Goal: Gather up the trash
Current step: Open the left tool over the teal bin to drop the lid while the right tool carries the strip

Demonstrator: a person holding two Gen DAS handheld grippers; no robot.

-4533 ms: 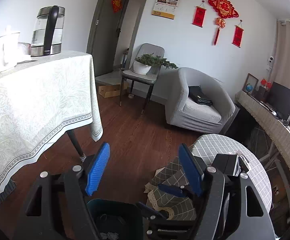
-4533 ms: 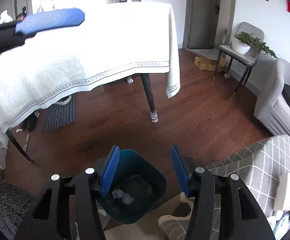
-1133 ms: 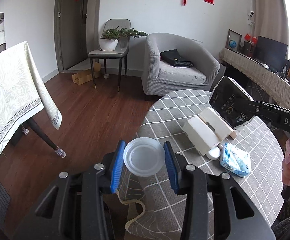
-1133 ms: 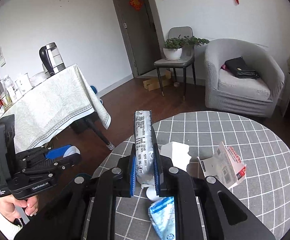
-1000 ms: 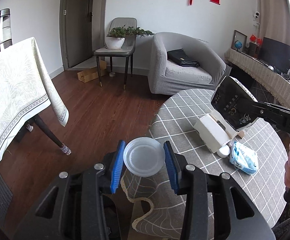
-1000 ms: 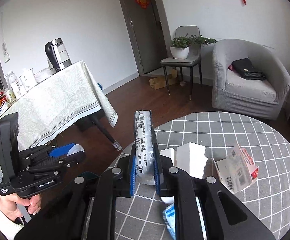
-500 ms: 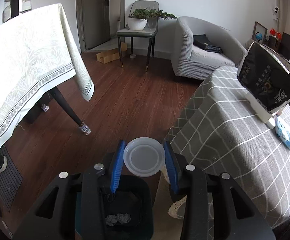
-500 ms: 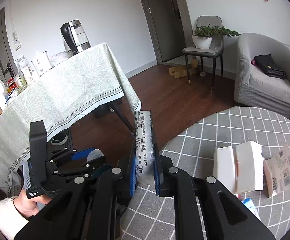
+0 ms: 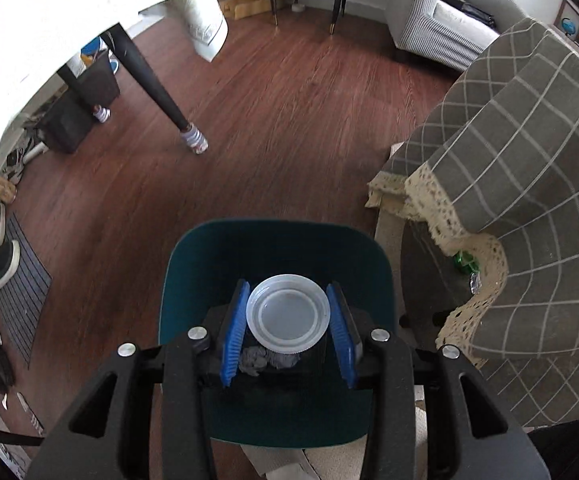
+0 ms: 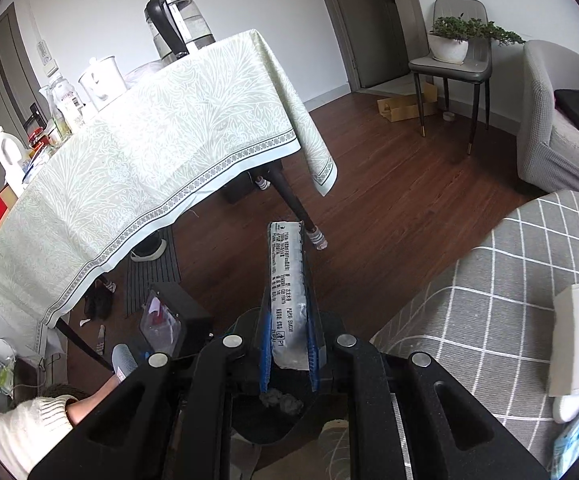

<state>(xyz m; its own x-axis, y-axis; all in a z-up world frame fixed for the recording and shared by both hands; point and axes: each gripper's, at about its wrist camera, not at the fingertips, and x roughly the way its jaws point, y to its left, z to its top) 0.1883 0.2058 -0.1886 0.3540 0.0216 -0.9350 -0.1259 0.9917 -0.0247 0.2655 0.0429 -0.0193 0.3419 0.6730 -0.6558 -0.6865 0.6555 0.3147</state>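
Note:
My left gripper (image 9: 288, 320) is shut on a clear plastic cup (image 9: 288, 317) and holds it right above the open dark teal trash bin (image 9: 273, 248) on the floor. Crumpled grey paper (image 9: 254, 361) lies at the bin's bottom. My right gripper (image 10: 288, 340) is shut on a flat silver-and-black snack wrapper (image 10: 286, 292) that stands upright between its blue pads. The bin (image 10: 265, 424) shows below it, with the grey paper (image 10: 281, 401) inside. The left gripper's body (image 10: 165, 320) shows at the lower left of the right wrist view.
The round table with the grey checked cloth (image 9: 529, 200) stands right of the bin; a white box (image 10: 577, 344) and a blue packet (image 10: 577, 440) lie on it. A dining table with a pale green cloth (image 10: 149, 160) stands left. Wooden floor lies between. A grey armchair (image 10: 561, 128) is far right.
Both grippers have swung left off the round table and down toward the bin. The left gripper now holds the cup right over the bin's opening.

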